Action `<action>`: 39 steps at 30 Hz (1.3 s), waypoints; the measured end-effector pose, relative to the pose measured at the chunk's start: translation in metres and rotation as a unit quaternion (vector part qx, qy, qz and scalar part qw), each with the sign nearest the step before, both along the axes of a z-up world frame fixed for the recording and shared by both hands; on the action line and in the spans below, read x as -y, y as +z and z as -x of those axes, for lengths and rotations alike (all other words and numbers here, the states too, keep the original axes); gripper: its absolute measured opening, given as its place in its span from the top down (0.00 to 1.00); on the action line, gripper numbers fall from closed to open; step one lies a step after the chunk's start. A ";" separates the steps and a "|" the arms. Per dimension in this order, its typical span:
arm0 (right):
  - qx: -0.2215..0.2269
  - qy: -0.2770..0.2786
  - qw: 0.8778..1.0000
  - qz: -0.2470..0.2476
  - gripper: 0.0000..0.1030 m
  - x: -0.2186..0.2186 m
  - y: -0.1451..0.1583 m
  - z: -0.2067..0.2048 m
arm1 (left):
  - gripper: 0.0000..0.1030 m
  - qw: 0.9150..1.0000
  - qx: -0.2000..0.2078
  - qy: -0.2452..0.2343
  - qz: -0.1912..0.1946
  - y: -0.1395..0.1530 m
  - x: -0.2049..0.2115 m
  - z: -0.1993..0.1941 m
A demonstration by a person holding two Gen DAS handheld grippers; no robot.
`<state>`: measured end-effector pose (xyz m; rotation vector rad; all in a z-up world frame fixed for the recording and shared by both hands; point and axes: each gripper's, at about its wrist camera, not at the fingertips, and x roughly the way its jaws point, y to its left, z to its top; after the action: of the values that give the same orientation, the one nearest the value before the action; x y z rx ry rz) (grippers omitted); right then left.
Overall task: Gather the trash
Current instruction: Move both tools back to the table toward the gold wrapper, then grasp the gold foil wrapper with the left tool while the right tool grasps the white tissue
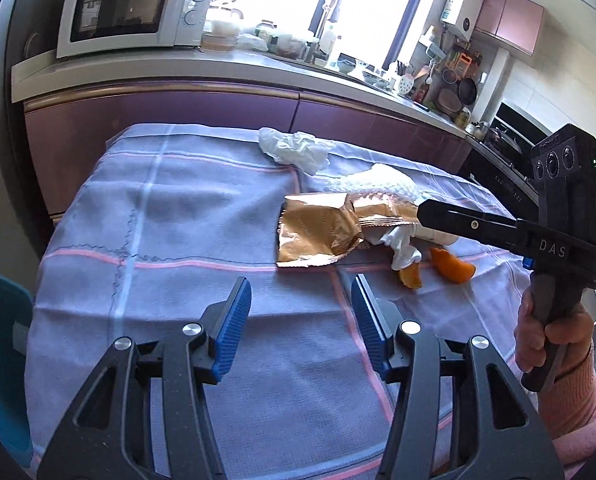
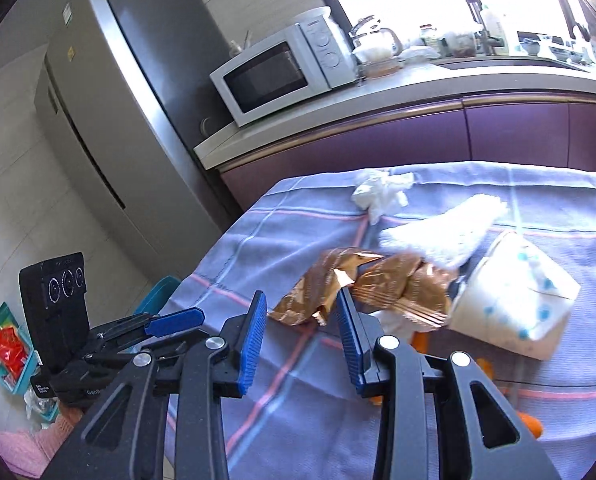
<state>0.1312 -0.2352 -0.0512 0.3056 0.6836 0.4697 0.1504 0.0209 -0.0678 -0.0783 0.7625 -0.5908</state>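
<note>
the left wrist view looks from just behind the left gripper (image 1: 301, 312), forward and down along its jaws, over the cloth-covered surface (image 1: 178, 220) toward the microwave (image 1: 134, 12) in the upper left of the frame and the window at top centre. the right gripper (image 1: 420, 210) enters from the right edge. the right wrist view sits close behind the right gripper (image 2: 301, 332), facing the same surface (image 2: 282, 392) from further right, with the fridge (image 2: 110, 100) at left and the left gripper (image 2: 174, 322) at lower left. both views share the gold wrapper (image 1: 318, 232) (image 2: 362, 288), crumpled tissue (image 1: 298, 148) (image 2: 382, 194), microwave (image 2: 282, 72) and counter.
</note>
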 end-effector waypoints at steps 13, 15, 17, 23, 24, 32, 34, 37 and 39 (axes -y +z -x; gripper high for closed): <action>0.002 -0.013 1.000 0.001 0.66 0.020 0.002 -0.019 | 0.47 0.996 0.011 -0.038 -0.078 -0.014 0.064 -0.030; 0.003 -0.012 1.000 0.004 0.66 0.021 0.004 -0.025 | 0.45 0.995 0.017 -0.045 -0.089 -0.013 0.071 -0.033; 0.004 -0.011 1.000 0.010 0.65 0.020 0.007 -0.032 | 0.43 0.994 0.019 -0.053 -0.098 -0.014 0.080 -0.037; 0.003 -0.012 0.999 0.037 0.59 0.016 0.017 -0.070 | 0.46 0.992 0.023 -0.062 -0.110 -0.014 0.093 -0.048; -0.002 -0.011 0.999 0.042 0.59 0.015 0.017 -0.080 | 0.48 0.992 0.021 -0.062 -0.110 -0.014 0.093 -0.050; -0.036 -0.016 0.995 0.089 0.53 0.006 0.019 -0.152 | 0.62 0.993 -0.017 -0.061 -0.099 -0.025 0.089 -0.061; -0.049 -0.023 0.993 0.104 0.51 0.004 0.016 -0.167 | 0.66 0.994 -0.022 -0.062 -0.089 -0.024 0.086 -0.061; -0.072 -0.018 0.990 0.117 0.51 0.001 0.008 -0.185 | 0.73 0.995 -0.028 -0.063 -0.078 -0.024 0.082 -0.061; -0.086 -0.014 0.988 0.126 0.51 -0.001 0.001 -0.193 | 0.79 0.995 -0.028 -0.063 -0.073 -0.023 0.081 -0.061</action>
<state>0.3245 -0.2339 -0.0498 0.1169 0.8970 0.3269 0.2110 -0.0597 -0.0904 0.0880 0.8677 -0.6528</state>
